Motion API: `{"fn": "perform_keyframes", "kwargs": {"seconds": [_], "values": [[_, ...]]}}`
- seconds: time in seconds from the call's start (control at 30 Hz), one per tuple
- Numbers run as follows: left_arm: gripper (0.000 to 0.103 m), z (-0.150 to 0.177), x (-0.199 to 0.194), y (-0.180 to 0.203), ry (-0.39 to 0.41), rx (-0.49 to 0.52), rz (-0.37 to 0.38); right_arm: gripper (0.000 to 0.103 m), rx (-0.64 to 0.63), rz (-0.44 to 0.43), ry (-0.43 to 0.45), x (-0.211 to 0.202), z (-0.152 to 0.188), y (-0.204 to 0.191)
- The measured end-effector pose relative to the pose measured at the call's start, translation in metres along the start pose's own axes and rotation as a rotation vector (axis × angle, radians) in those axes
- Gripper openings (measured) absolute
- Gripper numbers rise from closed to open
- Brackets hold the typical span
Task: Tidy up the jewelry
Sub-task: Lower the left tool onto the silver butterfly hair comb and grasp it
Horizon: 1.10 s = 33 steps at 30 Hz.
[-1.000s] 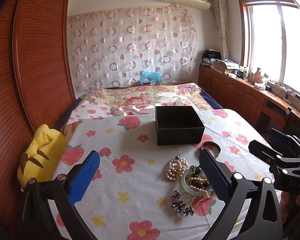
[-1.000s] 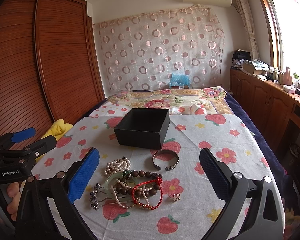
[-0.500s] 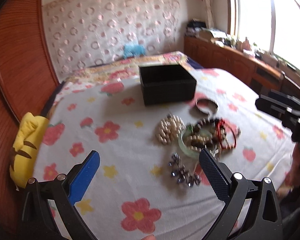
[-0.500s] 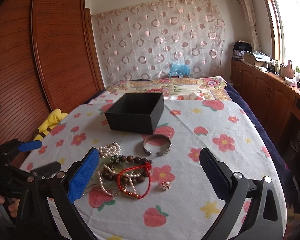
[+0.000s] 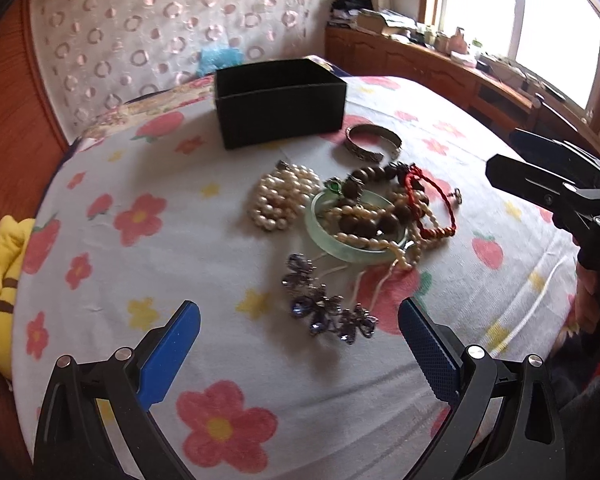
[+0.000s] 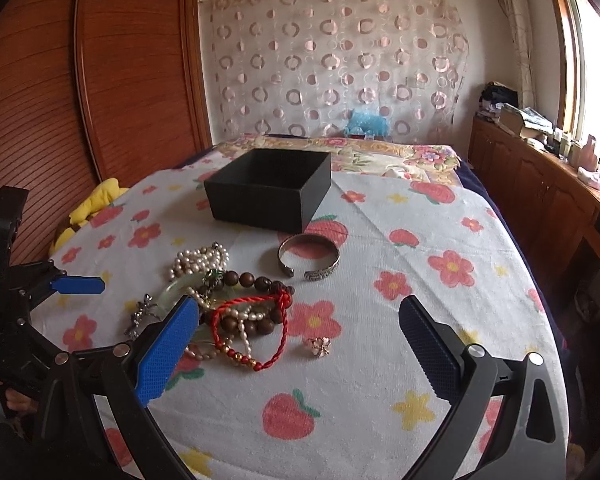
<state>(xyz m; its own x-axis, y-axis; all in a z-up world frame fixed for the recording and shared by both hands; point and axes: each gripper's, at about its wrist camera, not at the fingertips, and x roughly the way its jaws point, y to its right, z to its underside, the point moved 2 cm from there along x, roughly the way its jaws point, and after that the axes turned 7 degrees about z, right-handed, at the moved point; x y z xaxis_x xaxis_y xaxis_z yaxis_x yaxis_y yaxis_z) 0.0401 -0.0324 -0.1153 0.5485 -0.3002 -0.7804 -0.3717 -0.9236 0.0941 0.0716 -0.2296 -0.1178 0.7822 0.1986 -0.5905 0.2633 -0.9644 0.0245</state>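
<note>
An open black box (image 5: 280,102) (image 6: 270,188) stands on the flowered cloth. In front of it lies a jewelry pile: a pearl strand (image 5: 282,200), a green jade bangle (image 5: 354,246), brown wooden beads (image 6: 256,282), a red cord bracelet (image 6: 252,330), a silver cuff (image 5: 374,142) (image 6: 309,258), a purple crystal piece (image 5: 326,306) and a small flower ring (image 6: 319,346). My left gripper (image 5: 298,340) is open and empty, just short of the crystal piece. My right gripper (image 6: 298,340) is open and empty, over the red bracelet and ring.
A yellow plush toy (image 5: 4,276) lies at the cloth's left edge beside the wooden wardrobe (image 6: 100,80). A wooden counter with clutter (image 5: 440,52) runs along the window on the right. Each gripper shows in the other's view, the right (image 5: 556,188) and the left (image 6: 40,288).
My left gripper has tilted down and moved in close over the jewelry pile. My right gripper has moved forward and lower toward the red bracelet. Both stay open.
</note>
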Motion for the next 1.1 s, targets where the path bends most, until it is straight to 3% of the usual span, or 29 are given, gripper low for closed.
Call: {"fn": "perform_keyframes", "kwargs": {"seconds": [0.1, 0.3, 0.53, 0.63, 0.67, 0.77, 1.1], "values": [[0.094, 0.000, 0.006, 0.004, -0.014, 0.014, 0.020, 0.101, 0.005, -0.006, -0.011, 0.003, 0.000, 0.002], [0.079, -0.005, 0.014, 0.006, -0.043, 0.014, 0.049, 0.101, 0.003, -0.004, -0.021, 0.006, 0.000, 0.007], [0.077, -0.008, 0.018, 0.013, -0.046, 0.064, 0.064, 0.101, 0.011, 0.008, -0.015, 0.007, 0.001, 0.012], [0.067, -0.010, 0.017, 0.016, -0.032, 0.075, 0.071, 0.101, 0.021, 0.009, -0.005, 0.005, 0.000, 0.014], [0.059, -0.010, 0.016, 0.015, -0.027, 0.078, 0.067, 0.101, 0.022, 0.010, -0.004, 0.005, 0.000, 0.015], [0.055, -0.009, 0.014, 0.014, -0.021, 0.077, 0.080, 0.101, 0.024, 0.010, -0.003, 0.005, 0.000, 0.015], [0.054, 0.004, -0.011, 0.000, 0.001, 0.073, 0.033, 0.101, 0.024, 0.000, -0.014, 0.007, 0.003, 0.011]]}}
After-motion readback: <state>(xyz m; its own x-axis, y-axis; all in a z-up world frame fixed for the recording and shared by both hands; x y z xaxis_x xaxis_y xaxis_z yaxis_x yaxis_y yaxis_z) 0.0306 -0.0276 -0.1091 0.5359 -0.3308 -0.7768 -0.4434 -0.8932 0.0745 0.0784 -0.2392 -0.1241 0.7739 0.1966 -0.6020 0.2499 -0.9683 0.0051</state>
